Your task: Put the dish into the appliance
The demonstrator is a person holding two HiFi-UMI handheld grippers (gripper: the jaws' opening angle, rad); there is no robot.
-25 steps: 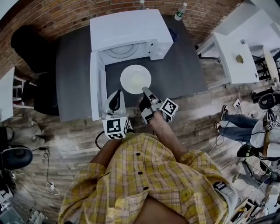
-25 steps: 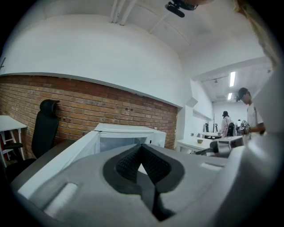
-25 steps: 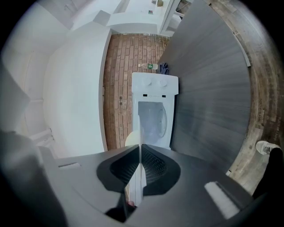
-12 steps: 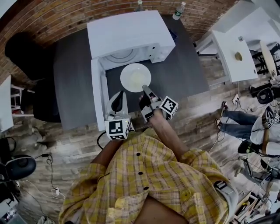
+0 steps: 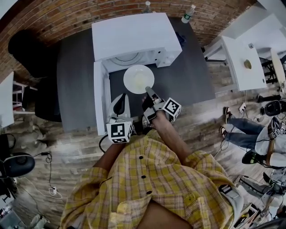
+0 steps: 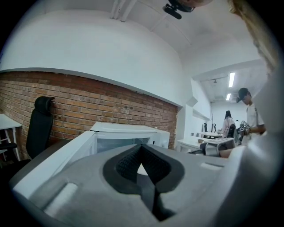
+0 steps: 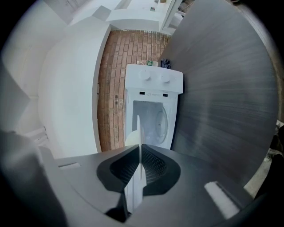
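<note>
A white microwave (image 5: 132,36) stands on the dark table (image 5: 76,76), its door (image 5: 99,96) swung open to the left. A round white plate (image 5: 138,79) hovers level just in front of the open cavity. My right gripper (image 5: 149,91) is shut on the plate's near rim. In the right gripper view the plate (image 7: 139,133) shows edge-on between the pads of that gripper (image 7: 140,166), with the microwave (image 7: 155,84) beyond. My left gripper (image 5: 118,103) hangs by the door's near end, shut and holding nothing. Its view looks past the shut left gripper (image 6: 143,166) at the microwave (image 6: 128,133).
A black chair (image 5: 33,49) stands left of the table against the brick wall. Bottles (image 5: 187,12) sit at the table's back edge. A white table (image 5: 243,58) and seated people (image 5: 250,129) are to the right. Cables lie on the floor at left.
</note>
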